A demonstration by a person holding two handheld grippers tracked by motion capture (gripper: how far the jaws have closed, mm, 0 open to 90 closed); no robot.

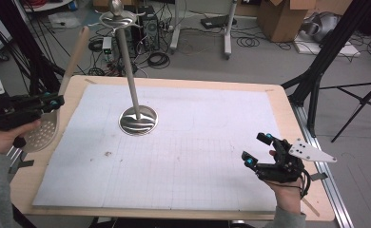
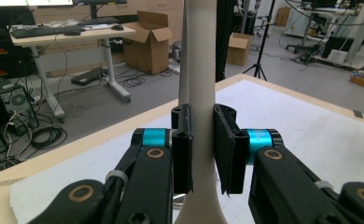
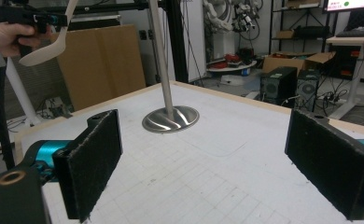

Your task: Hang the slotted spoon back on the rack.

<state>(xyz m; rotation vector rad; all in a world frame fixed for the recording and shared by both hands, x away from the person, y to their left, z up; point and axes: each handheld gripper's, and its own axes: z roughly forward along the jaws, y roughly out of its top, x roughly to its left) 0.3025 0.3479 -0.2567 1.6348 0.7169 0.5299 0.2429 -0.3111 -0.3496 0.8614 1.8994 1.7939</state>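
L gripper [image 2: 202, 154] pinches spoon handle [image 2: 199, 70] — bowl [image 1: 43, 130] (perforated) up top.

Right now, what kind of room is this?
Probably a robotics lab or workshop: cardboard boxes and loose cables on the floor, computer towers nearby, black camera stands around the table.

The high view looks forward and down from above the person's side, taking in the whole table [image 1: 278, 90] and the floor beyond. The left gripper view rides close behind its jaws, facing level across a table corner towards desks. The right gripper view sits low over the paper mat [image 3: 217, 154], facing the metal stand [image 3: 170, 117], which the high view shares.
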